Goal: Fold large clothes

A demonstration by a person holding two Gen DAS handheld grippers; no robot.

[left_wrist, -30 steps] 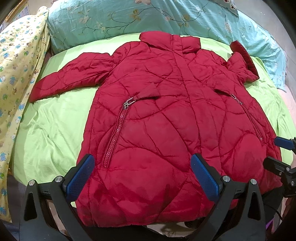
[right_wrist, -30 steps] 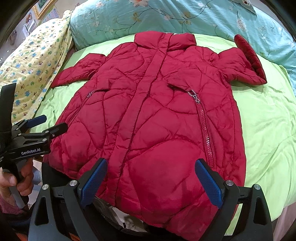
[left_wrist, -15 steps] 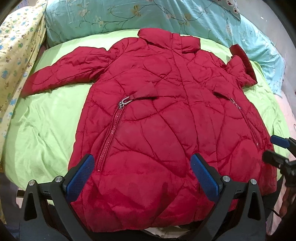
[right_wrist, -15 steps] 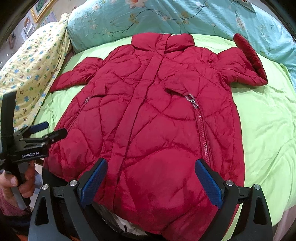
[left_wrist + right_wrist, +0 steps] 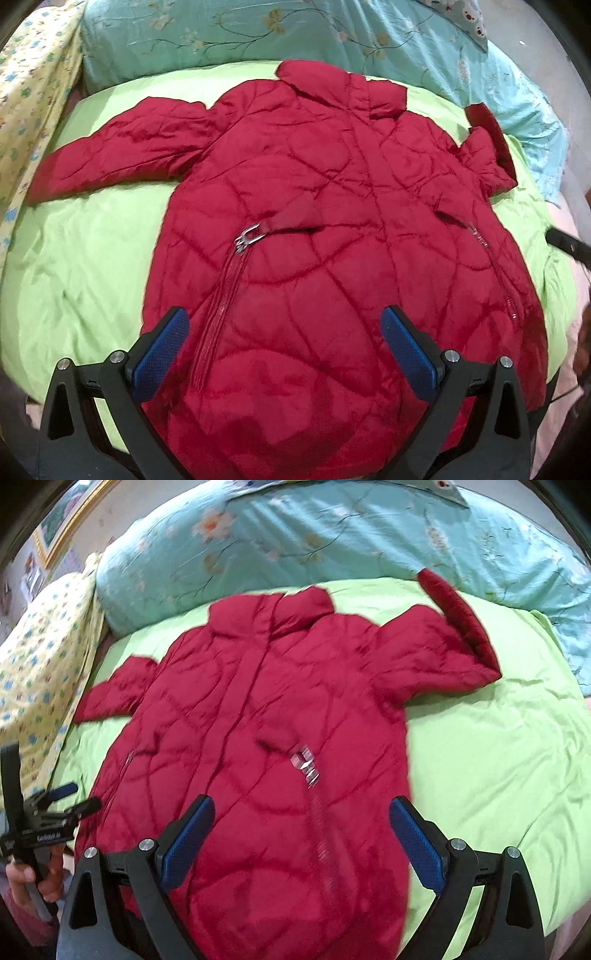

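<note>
A large red quilted coat [image 5: 332, 229] lies spread front-up on a green bed sheet [image 5: 85, 251], collar away from me. Its left sleeve [image 5: 122, 147] stretches out flat; its right sleeve [image 5: 454, 627] is bent upward. My left gripper [image 5: 284, 350] is open and empty, hovering over the coat's lower hem. My right gripper [image 5: 301, 842] is open and empty over the lower right part of the coat [image 5: 266, 738]. The left gripper also shows in the right wrist view [image 5: 64, 797], open, at the coat's left hem.
A teal floral quilt [image 5: 295, 33] lies along the head of the bed. A yellow patterned blanket [image 5: 26, 85] lies at the left. Bare green sheet [image 5: 498, 746] extends right of the coat. A framed picture [image 5: 62, 524] hangs on the wall.
Both grippers have moved forward and up over the coat, which now fills more of each view. The right wrist view is motion-blurred. Both grippers stay open.
</note>
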